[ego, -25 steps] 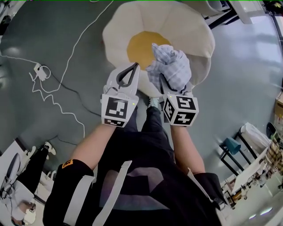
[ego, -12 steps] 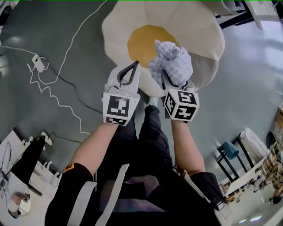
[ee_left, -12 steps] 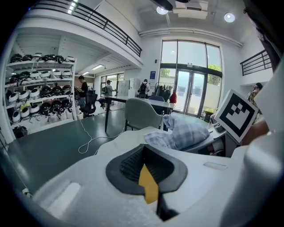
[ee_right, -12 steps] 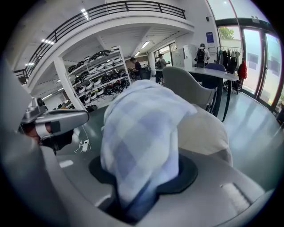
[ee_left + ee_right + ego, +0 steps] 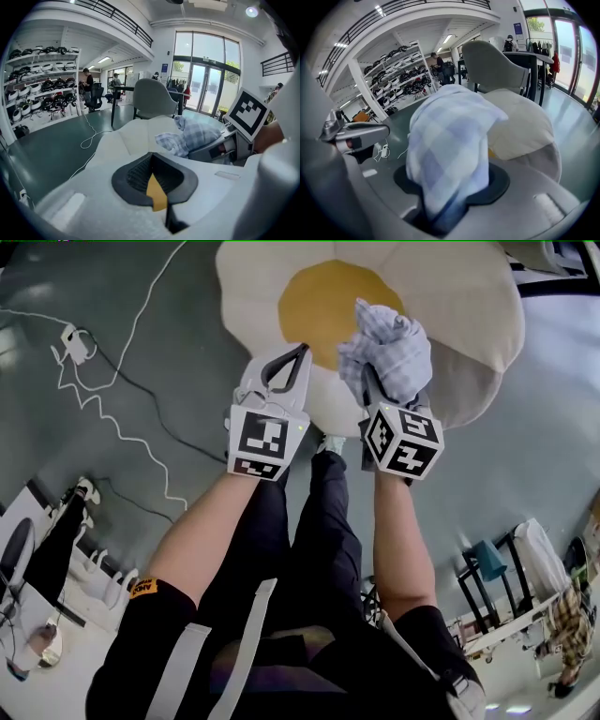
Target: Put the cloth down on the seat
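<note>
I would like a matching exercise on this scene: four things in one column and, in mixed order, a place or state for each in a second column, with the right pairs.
1. blue-and-white checked cloth
2. round cream seat with a yellow centre
3. left gripper
4. white cable

A. lies looped on the grey floor
B. jaws together, nothing between them
C. bunched in the jaws of the right gripper
D. lies beyond both grippers in the head view

Pairs: 1-C, 2-D, 3-B, 4-A

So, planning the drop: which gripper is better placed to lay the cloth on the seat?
Right: the right gripper grips the bunched blue-and-white checked cloth over the cream flower-shaped cushion seat; the left gripper is shut, empty.
</note>
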Tool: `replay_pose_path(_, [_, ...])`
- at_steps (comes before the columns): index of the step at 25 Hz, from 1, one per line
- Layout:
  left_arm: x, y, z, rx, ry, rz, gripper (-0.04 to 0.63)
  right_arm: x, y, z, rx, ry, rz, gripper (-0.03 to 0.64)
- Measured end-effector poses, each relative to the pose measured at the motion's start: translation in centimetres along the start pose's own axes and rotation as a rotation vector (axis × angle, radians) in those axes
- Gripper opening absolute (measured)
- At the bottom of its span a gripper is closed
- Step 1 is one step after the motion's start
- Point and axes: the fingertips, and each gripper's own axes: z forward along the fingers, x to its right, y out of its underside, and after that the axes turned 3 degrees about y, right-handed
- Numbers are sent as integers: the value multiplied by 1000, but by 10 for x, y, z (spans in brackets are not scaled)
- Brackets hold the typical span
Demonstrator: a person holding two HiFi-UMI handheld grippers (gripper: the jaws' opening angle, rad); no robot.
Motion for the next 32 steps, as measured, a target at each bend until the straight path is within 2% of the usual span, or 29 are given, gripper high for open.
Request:
replay_pose_path(6, [-20, 33, 39, -4, 0, -15, -2, 10, 25, 52, -51, 4, 10, 220])
replay_pose_path(12, [-20, 57, 79, -28, 15, -22, -2, 32, 39, 84, -80, 1, 21, 225])
replay_pose_path(23, [-49, 119, 124, -70, 35, -9, -2, 46, 75, 161, -106, 24, 36, 232])
replay_pose_path(32, [-59, 162, 148, -92, 47, 4, -2, 56, 105, 211, -133, 47, 5, 244])
